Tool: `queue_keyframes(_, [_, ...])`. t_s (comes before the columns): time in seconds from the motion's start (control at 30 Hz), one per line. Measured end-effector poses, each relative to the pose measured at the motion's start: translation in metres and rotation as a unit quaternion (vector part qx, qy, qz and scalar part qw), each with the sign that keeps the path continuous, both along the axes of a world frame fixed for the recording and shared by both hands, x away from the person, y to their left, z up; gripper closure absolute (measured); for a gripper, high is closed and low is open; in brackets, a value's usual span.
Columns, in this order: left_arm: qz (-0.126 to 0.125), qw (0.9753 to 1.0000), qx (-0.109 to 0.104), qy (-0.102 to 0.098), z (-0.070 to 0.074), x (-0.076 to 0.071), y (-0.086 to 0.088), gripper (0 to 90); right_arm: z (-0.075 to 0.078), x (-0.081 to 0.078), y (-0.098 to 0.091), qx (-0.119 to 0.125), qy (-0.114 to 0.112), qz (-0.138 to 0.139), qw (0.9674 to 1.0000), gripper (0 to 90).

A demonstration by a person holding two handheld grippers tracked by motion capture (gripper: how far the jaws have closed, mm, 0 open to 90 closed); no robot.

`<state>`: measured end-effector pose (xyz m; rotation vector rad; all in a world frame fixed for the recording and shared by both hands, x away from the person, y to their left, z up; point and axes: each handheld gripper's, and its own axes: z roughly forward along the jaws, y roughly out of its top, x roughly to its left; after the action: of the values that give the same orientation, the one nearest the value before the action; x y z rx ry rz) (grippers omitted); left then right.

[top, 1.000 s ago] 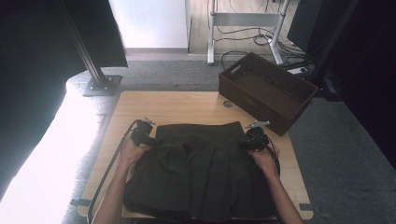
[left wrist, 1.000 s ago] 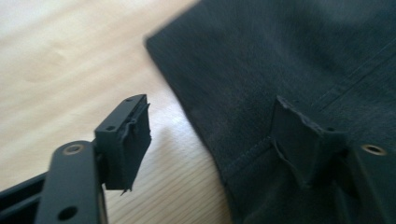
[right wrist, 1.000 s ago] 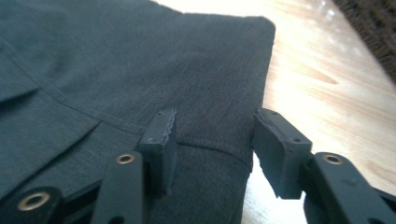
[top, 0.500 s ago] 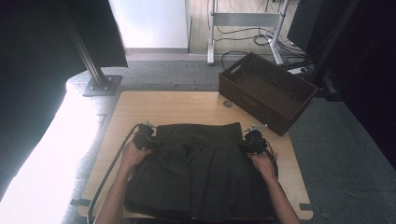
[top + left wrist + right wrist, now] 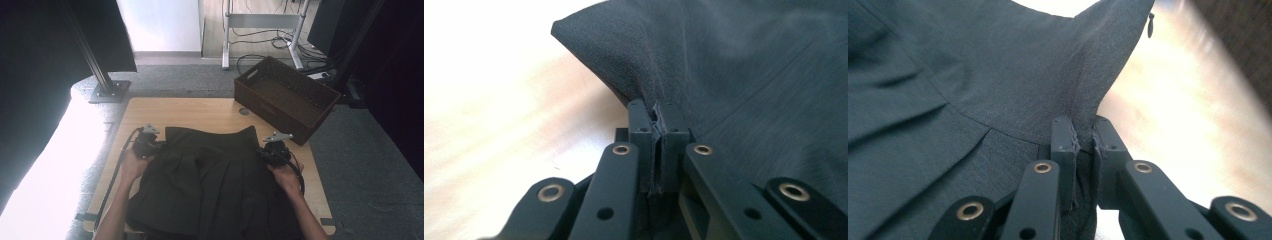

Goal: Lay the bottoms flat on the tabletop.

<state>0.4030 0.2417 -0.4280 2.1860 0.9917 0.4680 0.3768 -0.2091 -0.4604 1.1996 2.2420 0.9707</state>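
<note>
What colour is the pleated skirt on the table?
The skirt is plain dark charcoal grey, nearly black, with no pattern; its weave shows best in the left gripper view.

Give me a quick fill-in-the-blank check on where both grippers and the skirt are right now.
1. Each gripper is shut on the dark pleated ____.
2. The left gripper pinches the garment's ____ edge.
3. The brown basket stands at the wooden table's far ____ corner.
4. The right gripper holds ____ between its jaws.

Missing words: skirt; left; right; fabric
</note>
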Motion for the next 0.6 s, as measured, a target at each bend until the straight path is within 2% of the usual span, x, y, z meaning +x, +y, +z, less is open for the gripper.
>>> queue_keyframes(0.03, [0.003, 0.9997, -0.007, -0.023, 0.022, -0.007, 0.005, 88.0, 0.016, -0.005, 0.0, 0.0, -0.014, 0.004, 0.9999, 81.3])
queue_keyframes(0.1, [0.013, 0.9966, -0.024, -0.077, 0.071, -0.018, 0.013, 88.1, 0.052, -0.01, -0.001, 0.006, -0.047, 0.002, 0.9989, 81.4])
queue_keyframes(0.13, [0.017, 0.9944, -0.028, -0.1, 0.091, -0.015, 0.014, 87.9, 0.071, -0.009, -0.002, 0.013, -0.067, -0.004, 0.9976, 81.4])
queue_keyframes(0.17, [0.045, 0.9924, -0.009, -0.114, 0.099, -0.003, 0.011, 85.4, 0.086, -0.003, -0.002, 0.022, -0.082, -0.012, 0.9963, 81.2])
queue_keyframes(0.2, [0.101, 0.9865, 0.049, -0.119, 0.094, 0.017, 0.004, 74.7, 0.095, 0.01, -0.002, 0.019, -0.083, -0.022, 0.9961, 80.1])
queue_keyframes(0.23, [0.139, 0.9787, 0.125, -0.084, 0.078, 0.041, 0.0, 61.2, 0.095, 0.028, -0.003, 0.013, -0.068, -0.036, 0.9969, 75.0])
queue_keyframes(0.27, [0.159, 0.973, 0.162, -0.042, 0.057, 0.059, -0.002, 52.4, 0.087, 0.046, -0.002, -0.002, -0.058, -0.055, 0.9968, 61.8])
queue_keyframes(0.3, [0.165, 0.9701, 0.177, -0.02, 0.038, 0.065, -0.003, 46.5, 0.073, 0.059, -0.002, -0.028, -0.054, -0.073, 0.9955, 51.7])
queue_keyframes(0.33, [0.162, 0.9709, 0.174, -0.026, 0.024, 0.061, -0.003, 43.7, 0.058, 0.067, -0.003, -0.038, -0.035, -0.075, 0.9959, 50.8])
queue_keyframes(0.37, [0.144, 0.9749, 0.166, -0.033, 0.014, 0.054, -0.002, 43.5, 0.045, 0.068, -0.006, -0.028, -0.02, -0.066, 0.9972, 48.9])
queue_keyframes(0.4, [0.131, 0.9776, 0.16, -0.036, 0.006, 0.046, 0.0, 41.2, 0.035, 0.065, -0.008, -0.02, -0.015, -0.06, 0.9979, 47.7])
queue_keyframes(0.43, [0.125, 0.9792, 0.155, -0.036, 0.002, 0.04, 0.002, 39.6, 0.027, 0.061, -0.009, -0.018, -0.013, -0.054, 0.9983, 47.6])
queue_keyframes(0.5, [0.104, 0.9871, 0.12, -0.019, -0.001, 0.03, 0.006, 39.0, 0.018, 0.055, -0.011, -0.014, -0.006, -0.044, 0.9989, 47.6])
queue_keyframes(0.53, [0.094, 0.9897, 0.107, -0.018, -0.001, 0.025, 0.007, 38.1, 0.017, 0.052, -0.011, -0.008, -0.006, -0.043, 0.999, 47.5])
queue_keyframes(0.6, [0.08, 0.992, 0.095, -0.018, 0.0, 0.017, 0.006, 36.0, 0.015, 0.044, -0.009, 0.004, -0.003, -0.033, 0.9994, 47.3])
